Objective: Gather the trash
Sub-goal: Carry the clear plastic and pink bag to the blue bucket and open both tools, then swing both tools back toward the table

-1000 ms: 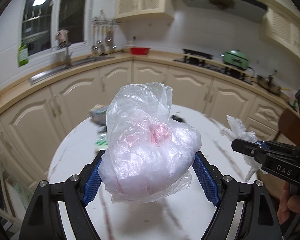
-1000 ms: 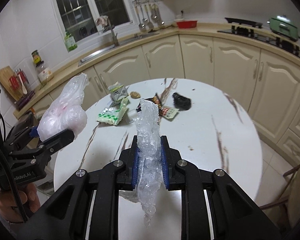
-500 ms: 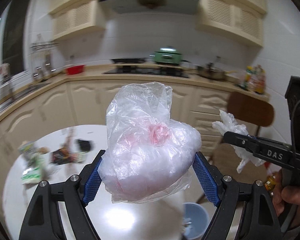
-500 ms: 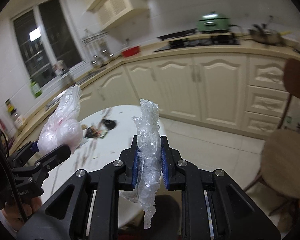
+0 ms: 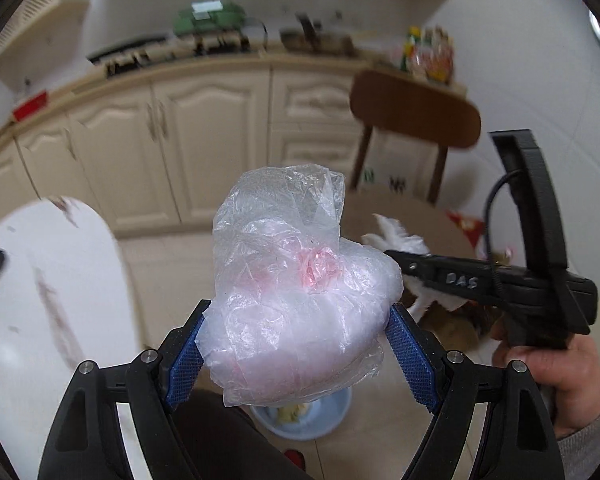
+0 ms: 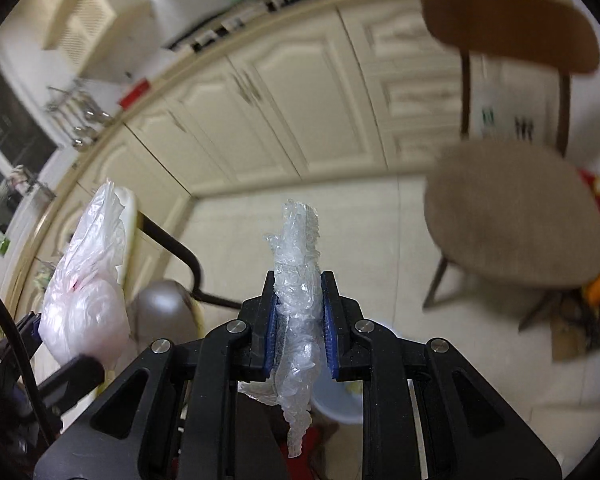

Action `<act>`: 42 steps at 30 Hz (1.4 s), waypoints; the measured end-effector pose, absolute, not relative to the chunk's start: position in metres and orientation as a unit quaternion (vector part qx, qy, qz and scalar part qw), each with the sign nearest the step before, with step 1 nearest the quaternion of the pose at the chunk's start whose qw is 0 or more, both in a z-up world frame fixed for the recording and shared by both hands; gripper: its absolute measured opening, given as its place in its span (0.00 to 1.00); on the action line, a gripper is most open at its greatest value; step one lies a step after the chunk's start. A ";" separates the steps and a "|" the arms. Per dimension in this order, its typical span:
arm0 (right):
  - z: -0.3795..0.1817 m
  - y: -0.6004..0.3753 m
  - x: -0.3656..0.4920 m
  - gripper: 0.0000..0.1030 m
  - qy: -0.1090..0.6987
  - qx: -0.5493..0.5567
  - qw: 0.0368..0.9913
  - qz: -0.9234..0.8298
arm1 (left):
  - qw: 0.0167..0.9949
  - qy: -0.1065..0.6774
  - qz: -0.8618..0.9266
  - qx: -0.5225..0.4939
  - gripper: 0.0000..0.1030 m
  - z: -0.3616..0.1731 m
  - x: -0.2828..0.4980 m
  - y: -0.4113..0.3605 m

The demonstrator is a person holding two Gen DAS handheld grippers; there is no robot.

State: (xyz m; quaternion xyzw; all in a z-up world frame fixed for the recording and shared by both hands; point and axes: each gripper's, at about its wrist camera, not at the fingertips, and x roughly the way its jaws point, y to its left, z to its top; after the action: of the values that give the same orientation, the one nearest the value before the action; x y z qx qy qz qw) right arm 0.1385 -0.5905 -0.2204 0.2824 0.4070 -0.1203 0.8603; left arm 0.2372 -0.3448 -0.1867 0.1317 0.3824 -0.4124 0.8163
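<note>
The only writing I can make out is "DAS", hand-lettered in pale strokes on the black side of the right gripper (image 5: 396, 264). The packets on the far counter carry print, but it is too blurred to read.

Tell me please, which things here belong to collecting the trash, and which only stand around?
Part of the job:
- bulging plastic bag, clamped in left gripper
- crumpled clear wrap, pinched in right gripper
- light blue bin on the floor below

Only standing around:
- wooden chair
- white table
- cream cabinets
</note>
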 end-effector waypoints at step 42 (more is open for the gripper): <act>-0.269 -0.611 0.141 1.00 0.437 0.362 0.807 -0.161 | 0.820 0.385 -0.389 0.170 0.99 -0.154 0.294 -0.393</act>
State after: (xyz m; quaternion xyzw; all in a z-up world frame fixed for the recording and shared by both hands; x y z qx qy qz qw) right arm 0.1414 -0.6111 -0.2691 0.3621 0.4375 -0.1610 0.8072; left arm 0.2944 -0.3933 -0.1545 0.1704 0.3846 -0.3887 0.8197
